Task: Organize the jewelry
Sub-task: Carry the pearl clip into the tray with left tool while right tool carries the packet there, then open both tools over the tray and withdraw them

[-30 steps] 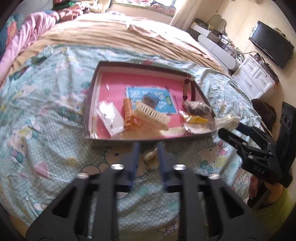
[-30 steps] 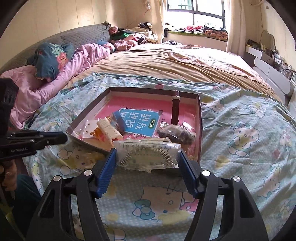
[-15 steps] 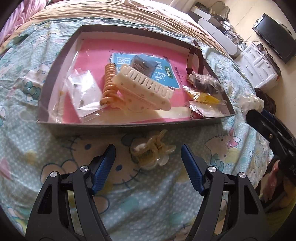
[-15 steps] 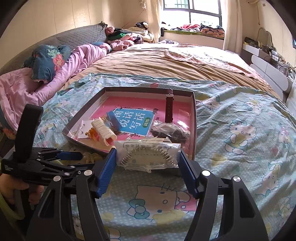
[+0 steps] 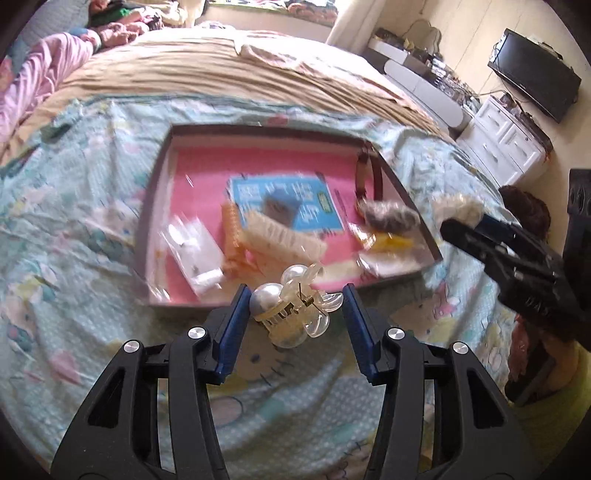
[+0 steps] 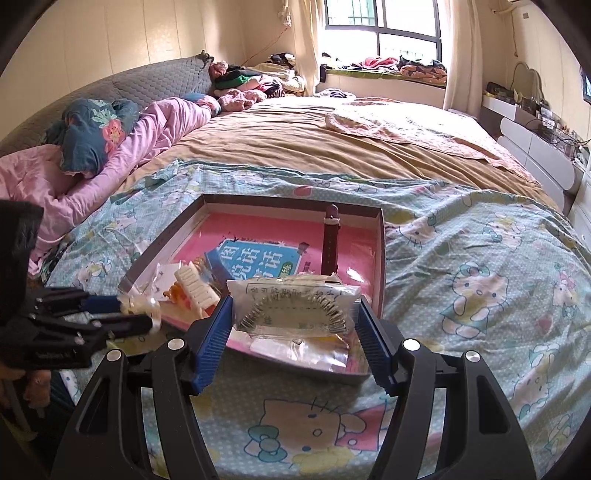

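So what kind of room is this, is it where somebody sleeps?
Yes, it looks like a bedroom in a home. There is a big bed with a cartoon-cat sheet, pillows by a padded headboard, and clothes piled near the window.

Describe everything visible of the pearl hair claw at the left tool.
The pearl hair claw is a small clip of translucent yellowish plastic with petal-shaped lobes, two white pearl beads, a metal hinge spring and short teeth. It sits tilted between the pads of the left tool, whose jaws have just been closing; the left pad presses one pearl, contact on the right is unclear. It appears lifted off the bedsheet, just before the tray's near wall.
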Action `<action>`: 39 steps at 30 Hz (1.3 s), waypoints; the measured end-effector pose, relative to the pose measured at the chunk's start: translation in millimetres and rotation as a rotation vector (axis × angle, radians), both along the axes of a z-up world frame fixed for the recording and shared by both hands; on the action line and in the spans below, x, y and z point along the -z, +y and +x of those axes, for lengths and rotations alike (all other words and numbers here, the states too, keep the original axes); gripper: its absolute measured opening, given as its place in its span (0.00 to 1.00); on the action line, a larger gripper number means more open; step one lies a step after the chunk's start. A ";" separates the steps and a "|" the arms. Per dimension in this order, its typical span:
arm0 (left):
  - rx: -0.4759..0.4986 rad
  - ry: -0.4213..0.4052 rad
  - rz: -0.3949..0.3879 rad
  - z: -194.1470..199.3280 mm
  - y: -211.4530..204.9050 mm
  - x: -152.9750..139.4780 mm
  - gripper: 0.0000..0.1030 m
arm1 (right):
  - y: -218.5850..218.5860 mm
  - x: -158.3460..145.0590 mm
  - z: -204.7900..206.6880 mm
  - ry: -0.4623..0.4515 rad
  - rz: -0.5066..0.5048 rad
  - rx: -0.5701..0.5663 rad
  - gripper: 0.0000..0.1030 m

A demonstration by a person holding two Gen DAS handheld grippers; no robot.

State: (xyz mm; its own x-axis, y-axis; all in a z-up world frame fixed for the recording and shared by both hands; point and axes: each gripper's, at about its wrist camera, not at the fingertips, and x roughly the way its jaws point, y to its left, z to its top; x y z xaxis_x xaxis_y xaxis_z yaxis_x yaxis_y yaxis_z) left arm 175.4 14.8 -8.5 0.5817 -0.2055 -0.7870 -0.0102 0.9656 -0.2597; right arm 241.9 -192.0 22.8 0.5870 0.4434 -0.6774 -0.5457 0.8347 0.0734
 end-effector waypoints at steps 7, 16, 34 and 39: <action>-0.060 -0.009 0.058 20.4 17.7 -4.2 0.41 | 17.5 0.2 11.9 -0.011 -0.020 -0.027 0.62; -0.102 0.010 0.071 32.3 35.1 8.0 0.41 | 36.2 16.9 20.9 0.012 -0.056 -0.050 0.62; -0.118 0.026 0.066 44.0 43.7 21.2 0.41 | 66.3 50.5 14.3 0.070 -0.125 -0.107 0.62; -0.117 0.041 0.068 49.0 46.3 25.8 0.41 | 68.5 53.6 16.0 0.076 -0.139 -0.105 0.63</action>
State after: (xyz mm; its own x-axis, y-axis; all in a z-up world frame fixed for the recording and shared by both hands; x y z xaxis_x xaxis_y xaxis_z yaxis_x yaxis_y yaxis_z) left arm 224.4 61.1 -34.3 0.5658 -0.0834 -0.8203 -0.1326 0.9727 -0.1904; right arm 258.0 -123.6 -30.8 0.4872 0.3986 -0.7770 -0.6275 0.7786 0.0060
